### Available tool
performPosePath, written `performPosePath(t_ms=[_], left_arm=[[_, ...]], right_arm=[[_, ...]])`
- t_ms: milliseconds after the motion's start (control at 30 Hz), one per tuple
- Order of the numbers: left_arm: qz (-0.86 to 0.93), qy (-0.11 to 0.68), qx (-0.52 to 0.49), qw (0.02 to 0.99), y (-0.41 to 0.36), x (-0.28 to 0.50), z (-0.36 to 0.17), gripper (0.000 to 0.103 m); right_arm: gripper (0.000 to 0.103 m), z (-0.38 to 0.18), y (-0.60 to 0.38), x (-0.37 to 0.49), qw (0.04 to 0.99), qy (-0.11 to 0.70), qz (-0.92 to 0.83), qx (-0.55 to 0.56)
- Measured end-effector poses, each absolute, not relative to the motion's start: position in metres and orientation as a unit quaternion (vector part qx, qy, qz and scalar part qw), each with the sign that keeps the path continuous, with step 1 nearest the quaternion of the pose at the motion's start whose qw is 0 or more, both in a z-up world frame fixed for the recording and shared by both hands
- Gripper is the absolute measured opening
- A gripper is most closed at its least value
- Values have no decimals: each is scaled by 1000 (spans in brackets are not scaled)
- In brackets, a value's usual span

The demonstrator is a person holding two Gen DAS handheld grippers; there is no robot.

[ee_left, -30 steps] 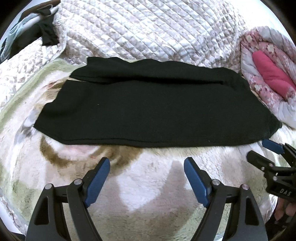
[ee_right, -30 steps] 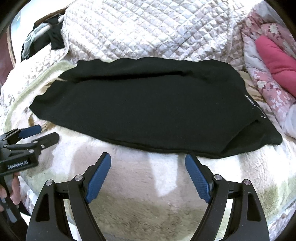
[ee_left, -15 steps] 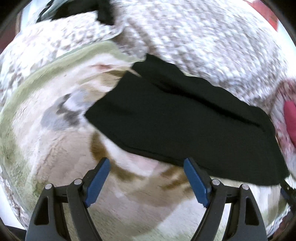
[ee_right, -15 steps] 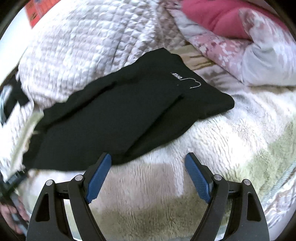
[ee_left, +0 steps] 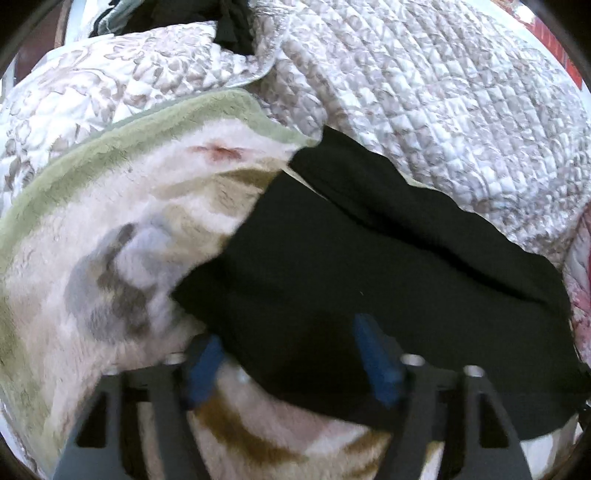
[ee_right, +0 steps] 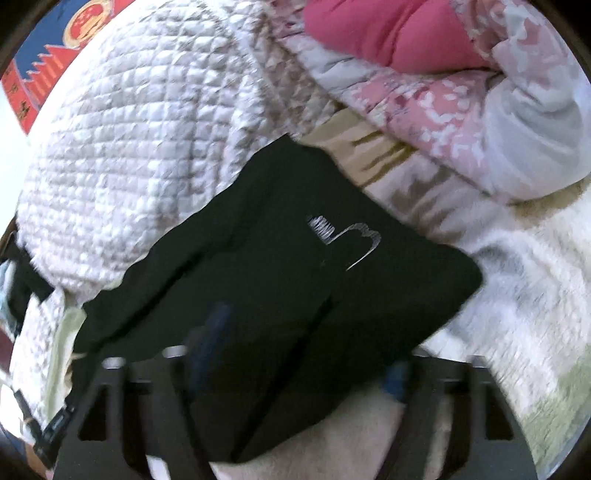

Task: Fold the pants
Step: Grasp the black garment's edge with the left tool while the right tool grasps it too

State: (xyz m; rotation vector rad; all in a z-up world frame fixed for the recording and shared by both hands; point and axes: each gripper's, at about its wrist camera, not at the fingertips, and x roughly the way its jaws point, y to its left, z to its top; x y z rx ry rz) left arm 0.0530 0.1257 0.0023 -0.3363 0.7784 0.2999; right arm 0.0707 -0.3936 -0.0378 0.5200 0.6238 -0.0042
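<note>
Left wrist view: the black pants (ee_left: 388,280) lie folded on a fleece blanket (ee_left: 110,229), filling centre and right of frame, with the left gripper (ee_left: 291,358) spread wide over their near edge. In the right wrist view the right gripper (ee_right: 306,354), fingers wide, straddles the pants' lower edge; a quilt (ee_right: 129,140) fills the upper left.

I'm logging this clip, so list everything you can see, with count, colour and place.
Black fabric pants: one, black, lying folded lengthwise across the fleece blanket.
Plush fleece blanket: one, cream with green border, under the pants.
Quilted bedspread: one, white-grey, behind the pants.
Floral pink quilt: one, pink and white, far right.
Dark clothes pile: black, top left.
Left gripper: open, at one end of the pants.
Right gripper: open, at the end with white stitching.
</note>
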Motion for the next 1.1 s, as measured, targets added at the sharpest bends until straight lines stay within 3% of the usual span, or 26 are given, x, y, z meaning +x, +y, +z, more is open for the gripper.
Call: performPosePath(t_ms=[67,167,267,567,800,967,1000,1100], left_arm=[[152,378,-170,898,131,56,0,31],[156,383,-186,891,139,59,-4,4],[158,378,-191,892,142,53,1,4],[134,339,-171,915,145,-12,49,4],[131,399,-170,892,150,-50,9,4],[137,401,-170,890,149,-55,6,4],[139,396,-162,893,147,-55,10,5],[159,399,-156,890,147,-63,11,9]], right_arm=[[23,-41,-405,76,912,307,-18,270],[16,-44,-419,81,902,309,-10,300],[10,-36,-420,76,902,304,4,306],[9,-5,-422,8,905,292,46,305],[9,-50,-442,-29,878,353,12,322],[12,-44,-435,-26,889,355,5,290],[13,-44,-436,-27,889,355,3,288],[34,-40,-440,-38,890,359,-27,281]])
